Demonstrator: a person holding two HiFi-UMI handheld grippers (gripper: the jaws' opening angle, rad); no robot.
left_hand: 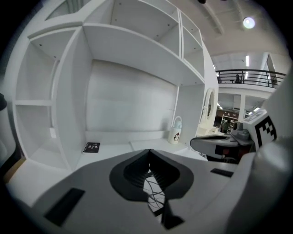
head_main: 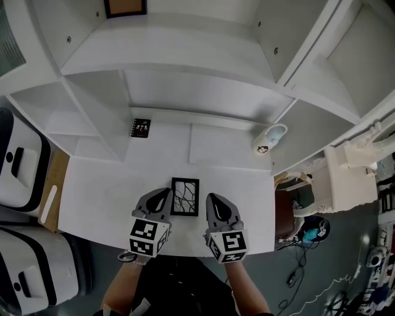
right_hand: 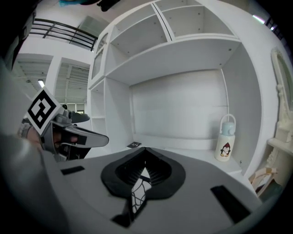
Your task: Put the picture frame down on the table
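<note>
At the far left of the white table [head_main: 99, 197], a small black booklet [head_main: 141, 128] lies flat at the left end of the wide lower bay of the shelf unit [head_main: 185, 55], close to the bay's side wall.

Your left gripper [head_main: 162, 197] sits low over the near part of the table, just left of the picture frame [head_main: 185, 196]. In the left gripper view its jaws are pressed together at the tips and pinch nothing. Only the black line pattern of the frame shows through the hollow behind the tips.

The frame lies flat on the table between your two grippers, face up, with its dark border all round and its long sides running away from you. Neither gripper holds it.

Your right gripper [head_main: 213, 202] is just right of the frame, angled in towards it. In the right gripper view its jaws also meet at the tips with nothing between them, and the frame shows through the hollow there too.

Further right, at the right end of the same bay, a white bottle [head_main: 270, 139] with a penguin on it stands upright. Its pale blue lid is on and its loop handle is up. You cannot tell what it holds.

High on an upper shelf sits a dark-framed brown board [head_main: 125, 7].
</note>
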